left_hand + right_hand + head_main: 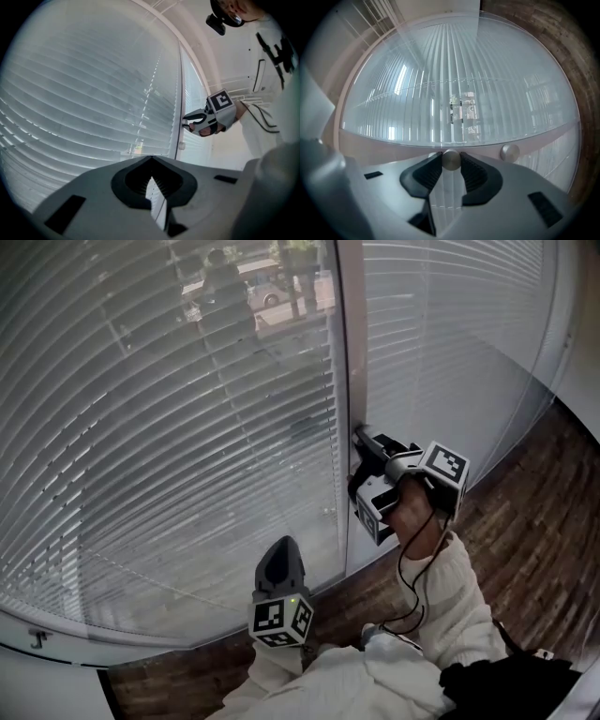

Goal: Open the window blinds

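Note:
White slatted blinds hang behind glass in two panes split by a pale upright frame. The slats are tilted enough that the street shows faintly through. My right gripper reaches level to that frame. In the right gripper view its two dark pads close on a small round metal knob at their tips. My left gripper hangs lower and nearer, pointing at the left pane with nothing in it. Its jaws meet at the tips. It also sees the right gripper at the frame.
A second round knob sits on the frame beside the gripped one. The right pane's blinds run toward a pale wall. Dark wood floor lies below the sill. A white-sleeved arm and a cable trail behind the right gripper.

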Tool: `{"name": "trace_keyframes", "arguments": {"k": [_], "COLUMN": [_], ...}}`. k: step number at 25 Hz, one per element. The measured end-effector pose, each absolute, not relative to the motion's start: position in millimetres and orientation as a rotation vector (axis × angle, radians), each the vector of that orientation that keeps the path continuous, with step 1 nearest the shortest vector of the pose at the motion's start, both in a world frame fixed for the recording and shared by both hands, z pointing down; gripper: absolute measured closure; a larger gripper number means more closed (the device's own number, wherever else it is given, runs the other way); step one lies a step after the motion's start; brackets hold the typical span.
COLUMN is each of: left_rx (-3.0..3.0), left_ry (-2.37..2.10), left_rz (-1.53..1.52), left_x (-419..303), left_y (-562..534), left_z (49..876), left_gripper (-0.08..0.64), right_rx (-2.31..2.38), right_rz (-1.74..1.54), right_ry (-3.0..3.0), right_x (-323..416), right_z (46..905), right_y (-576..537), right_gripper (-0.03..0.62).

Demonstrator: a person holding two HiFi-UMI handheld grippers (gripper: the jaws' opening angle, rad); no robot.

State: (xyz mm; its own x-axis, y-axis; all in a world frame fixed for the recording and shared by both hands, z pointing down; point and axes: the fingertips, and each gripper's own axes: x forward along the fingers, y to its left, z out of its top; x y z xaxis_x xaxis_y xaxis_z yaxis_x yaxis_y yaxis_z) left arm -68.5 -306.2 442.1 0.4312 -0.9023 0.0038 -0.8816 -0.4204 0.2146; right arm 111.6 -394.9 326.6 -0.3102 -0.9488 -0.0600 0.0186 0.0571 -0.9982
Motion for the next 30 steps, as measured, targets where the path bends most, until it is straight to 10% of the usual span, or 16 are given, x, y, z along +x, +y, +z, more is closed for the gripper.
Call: {"name": "trace_keyframes", "arguments": {"k": [11, 30], "left_rx": [2.504, 2.431], "left_ry": [-1.580, -1.701], "left_rz": [-0.182, -0.135], "left_x": [-67.0, -98.4], "left_y": [-305.1, -294.3], "left_z": [440.0, 446.1], "left_gripper": [0.563, 0.563], "right_rx": [-1.472, -2.338], "right_rz": [-0.856, 1.182], "right_ry": [2.199, 2.730], "right_x": [103.1, 86.7], "right_z": [313.8, 314.2], "right_y": [-395.4, -385.1], "right_gripper": [0.463, 0.464]}}
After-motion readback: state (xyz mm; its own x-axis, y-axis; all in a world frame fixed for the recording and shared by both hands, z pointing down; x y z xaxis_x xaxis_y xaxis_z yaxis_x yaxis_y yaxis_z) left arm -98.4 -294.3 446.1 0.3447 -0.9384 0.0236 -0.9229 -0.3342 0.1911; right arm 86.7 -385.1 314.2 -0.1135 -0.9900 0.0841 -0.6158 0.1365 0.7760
